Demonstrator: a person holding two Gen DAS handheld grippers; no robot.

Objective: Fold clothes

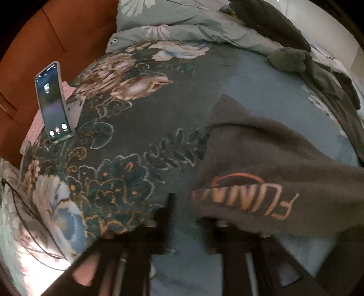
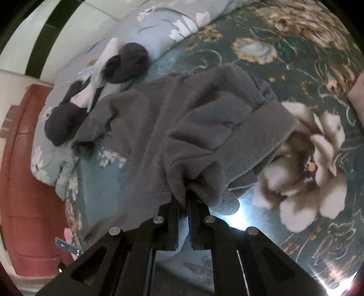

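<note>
A dark grey fleece sweatshirt (image 1: pixel 268 159) with orange lettering lies on the floral bedspread (image 1: pixel 127 141), at the right of the left wrist view. My left gripper (image 1: pixel 193 216) stands open just above the bedspread. Bare blue cloth shows between its fingers, and the sweatshirt's edge drapes over the right one. In the right wrist view the same sweatshirt (image 2: pixel 182 118) lies crumpled, its ribbed hem (image 2: pixel 261 141) turned to the right. My right gripper (image 2: pixel 183 200) is shut on a bunched fold of it, pointing steeply down.
A phone (image 1: pixel 54 102) stands propped at the bed's left edge, lit. Pale floral bedding (image 1: pixel 182 20) and dark garments (image 1: pixel 323 75) are heaped at the back. Reddish-brown wooden panels (image 1: pixel 45 41) border the bed. A dark bundle (image 2: pixel 129 61) rests on the pale bedding.
</note>
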